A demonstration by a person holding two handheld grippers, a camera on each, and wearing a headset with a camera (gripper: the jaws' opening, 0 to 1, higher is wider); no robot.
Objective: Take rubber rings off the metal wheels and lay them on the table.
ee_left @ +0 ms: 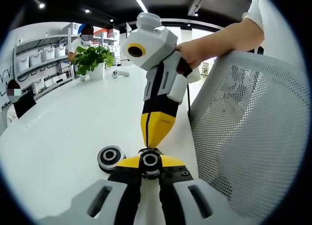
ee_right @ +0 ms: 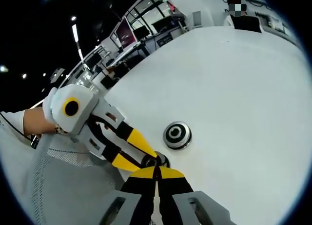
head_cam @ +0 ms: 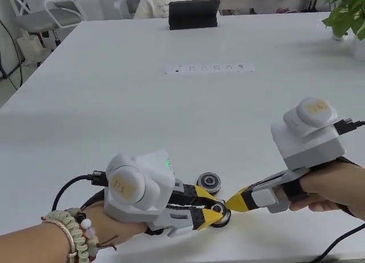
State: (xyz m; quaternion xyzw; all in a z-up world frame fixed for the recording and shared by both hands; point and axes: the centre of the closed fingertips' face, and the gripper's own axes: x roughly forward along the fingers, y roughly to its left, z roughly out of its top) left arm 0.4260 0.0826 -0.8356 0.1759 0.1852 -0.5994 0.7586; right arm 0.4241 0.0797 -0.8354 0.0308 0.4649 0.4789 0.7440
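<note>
Left gripper (head_cam: 212,210) grips wheel (head_cam: 222,214); second wheel (head_cam: 209,182) beside

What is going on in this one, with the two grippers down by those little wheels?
A person works two hand-held grippers at a white table. The left gripper clamps a metal wheel between its yellow tips, low over the table's near edge. The right gripper meets that wheel from the other side, jaws closed at its rim; whether they have hold of anything there is hard to tell. A second wheel lies flat on the table just beyond.
</note>
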